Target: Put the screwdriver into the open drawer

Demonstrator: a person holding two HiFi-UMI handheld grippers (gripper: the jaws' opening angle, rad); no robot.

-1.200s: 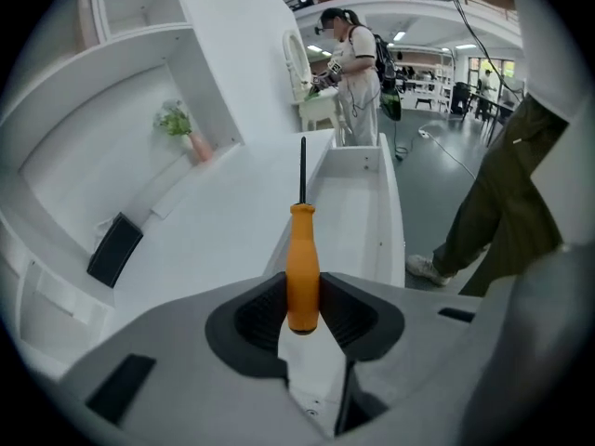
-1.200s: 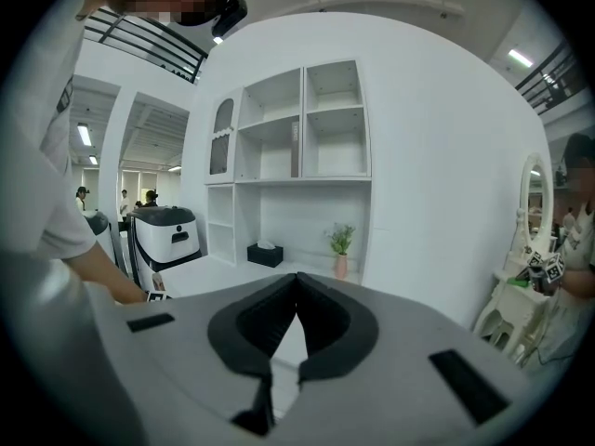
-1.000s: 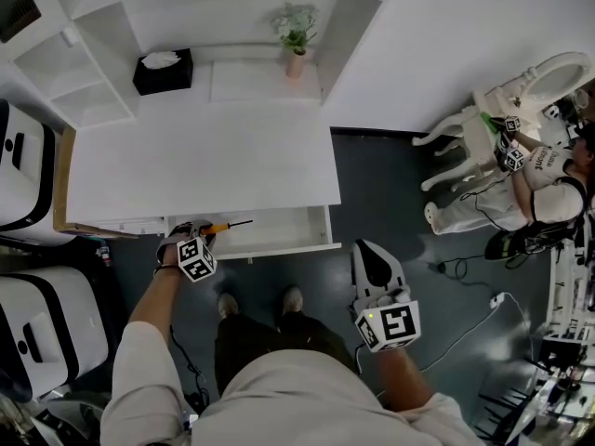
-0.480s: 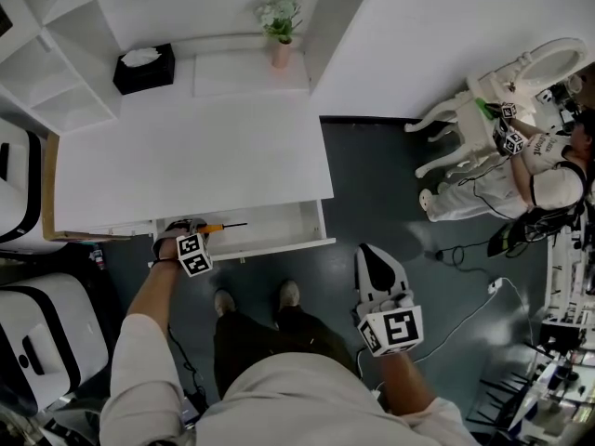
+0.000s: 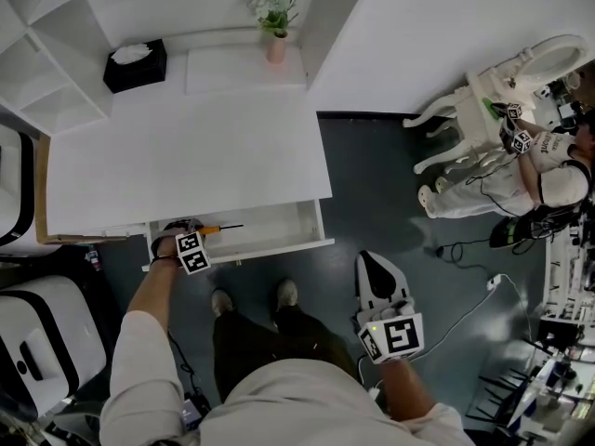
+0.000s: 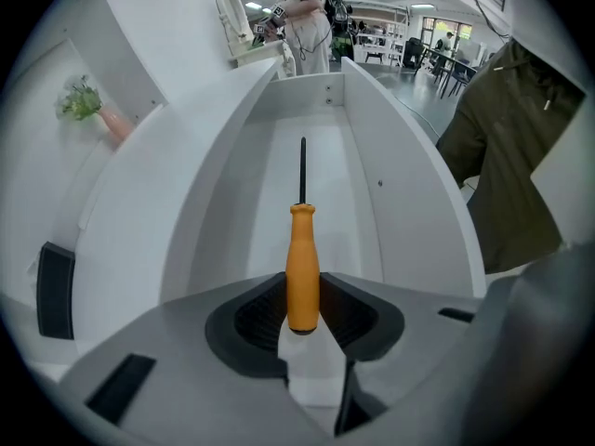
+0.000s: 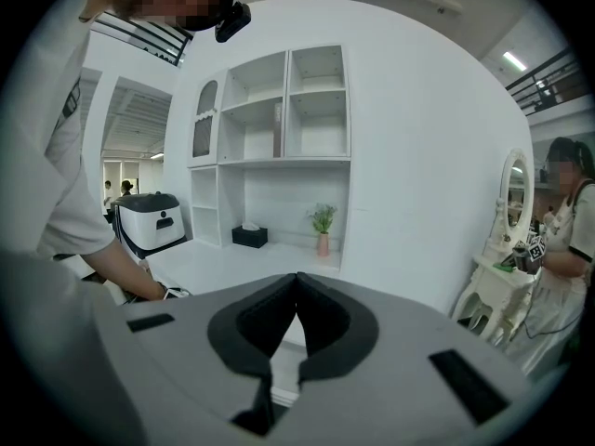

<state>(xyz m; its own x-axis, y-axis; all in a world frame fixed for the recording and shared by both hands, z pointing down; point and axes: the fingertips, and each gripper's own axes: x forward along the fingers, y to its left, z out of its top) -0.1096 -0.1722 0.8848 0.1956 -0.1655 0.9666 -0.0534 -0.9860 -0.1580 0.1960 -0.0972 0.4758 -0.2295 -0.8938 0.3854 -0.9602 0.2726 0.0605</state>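
The screwdriver [image 5: 218,229] has an orange handle [image 6: 302,266] and a thin black shaft. My left gripper [image 5: 189,236] is shut on the handle; in the left gripper view its pads [image 6: 261,310] press on both sides of the handle. The shaft points along the inside of the open white drawer [image 5: 279,223], seen lengthwise in the left gripper view [image 6: 349,161]. The tool hangs low over the drawer's left end. My right gripper [image 5: 376,268] is shut and empty over the dark floor, right of the drawer; its jaws [image 7: 297,282] meet at the tips.
The white desk top [image 5: 186,156] lies behind the drawer, with a black tissue box [image 5: 135,64] and a flower vase [image 5: 275,24] at the back. White appliances [image 5: 23,347] stand at the left. A person [image 5: 544,170] stands by a white dressing table at the right. Cables [image 5: 469,319] lie on the floor.
My left gripper has sunk toward the drawer with the screwdriver still in it. The right gripper has barely shifted.
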